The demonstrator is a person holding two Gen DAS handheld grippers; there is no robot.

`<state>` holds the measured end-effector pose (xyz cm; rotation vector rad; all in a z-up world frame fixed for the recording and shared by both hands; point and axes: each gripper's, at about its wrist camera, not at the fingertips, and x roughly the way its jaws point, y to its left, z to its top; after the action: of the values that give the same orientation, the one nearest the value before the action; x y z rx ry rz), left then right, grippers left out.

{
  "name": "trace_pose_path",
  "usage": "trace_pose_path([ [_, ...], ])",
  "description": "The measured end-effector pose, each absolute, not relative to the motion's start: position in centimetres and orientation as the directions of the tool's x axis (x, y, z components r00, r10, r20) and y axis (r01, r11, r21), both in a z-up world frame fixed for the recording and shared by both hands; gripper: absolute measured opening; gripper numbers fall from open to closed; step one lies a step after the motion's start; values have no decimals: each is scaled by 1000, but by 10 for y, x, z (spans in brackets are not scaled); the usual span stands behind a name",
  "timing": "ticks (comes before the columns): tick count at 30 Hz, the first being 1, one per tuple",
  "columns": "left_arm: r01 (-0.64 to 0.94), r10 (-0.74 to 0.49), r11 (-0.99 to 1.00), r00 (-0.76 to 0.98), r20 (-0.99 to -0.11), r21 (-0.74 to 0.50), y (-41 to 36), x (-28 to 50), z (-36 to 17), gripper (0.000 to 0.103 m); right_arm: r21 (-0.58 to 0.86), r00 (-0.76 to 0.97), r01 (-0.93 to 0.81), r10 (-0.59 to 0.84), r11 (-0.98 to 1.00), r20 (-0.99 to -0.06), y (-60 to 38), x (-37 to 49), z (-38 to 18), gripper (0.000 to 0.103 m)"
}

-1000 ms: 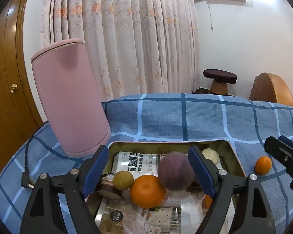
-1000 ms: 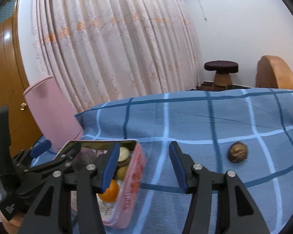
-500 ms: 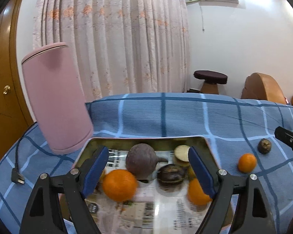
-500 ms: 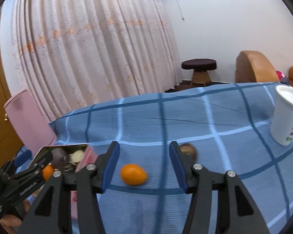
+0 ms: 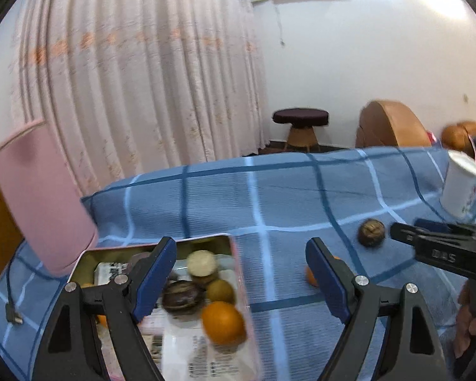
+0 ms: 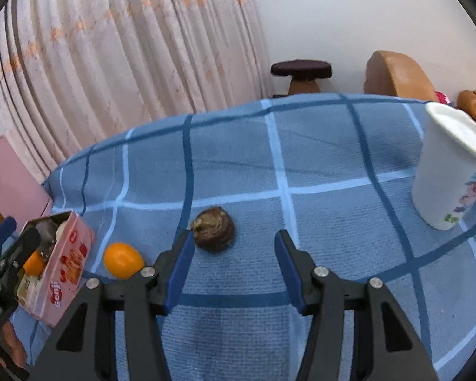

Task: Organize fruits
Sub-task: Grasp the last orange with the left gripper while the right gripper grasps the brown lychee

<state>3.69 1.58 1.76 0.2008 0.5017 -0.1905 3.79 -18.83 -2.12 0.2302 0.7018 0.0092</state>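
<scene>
Fruit on ribbed, checked blue cloth [image 6: 333,222].
We see a wrinkled brown fruit [image 6: 213,229] centre frame, just beyond our right gripper [image 6: 234,270], jaws apart, empty; left gripper [image 5: 241,276] gapes wide over a pink tin [image 5: 238,273].

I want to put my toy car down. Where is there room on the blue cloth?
Bare cloth lies between the brown fruit and the white cup, and behind them toward the curtain. It is crowded by the tin, full of fruit, with the orange beside it.
</scene>
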Motion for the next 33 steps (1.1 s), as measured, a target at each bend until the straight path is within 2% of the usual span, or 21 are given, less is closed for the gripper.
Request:
trace_pose_path([
  [8, 279, -105, 927, 834, -541, 250, -21, 40, 11, 84, 170, 703, -20, 134, 985, -699, -170, 76, -31, 57],
  [9, 281, -99, 922, 835, -541, 266, -24, 40, 10, 84, 174, 695, -27, 144, 984, -705, -170, 78, -33, 56],
  [10, 282, -92, 918, 836, -541, 279, -27, 40, 9, 84, 169, 678, -35, 148, 985, -720, -169, 81, -36, 46],
  [11, 284, -87, 914, 835, -543, 291, -32, 41, 8, 84, 153, 662, -36, 138, 988, -736, -169, 82, -39, 41],
  [16, 320, -109, 905, 812, -574, 280, -52, 47, 6, 84, 87, 664, 25, 49, 996, -746, -178, 75, -37, 41],
  [23, 330, -77, 900, 762, -642, 284, -80, 62, -12, 84, 214, 738, 169, 20, 962, -675, -229, 52, -13, 41],
  [28, 321, -58, 913, 711, -701, 250, -87, 75, -27, 83, 267, 774, 192, 21, 944, -633, -241, 45, 1, 41],
  [31, 325, -63, 922, 666, -744, 213, -90, 83, -40, 73, 272, 779, 188, 25, 944, -626, -239, 45, 4, 41],
  [33, 316, -72, 928, 669, -740, 196, -87, 84, -40, 67, 272, 782, 183, 28, 945, -623, -239, 44, 5, 41],
])
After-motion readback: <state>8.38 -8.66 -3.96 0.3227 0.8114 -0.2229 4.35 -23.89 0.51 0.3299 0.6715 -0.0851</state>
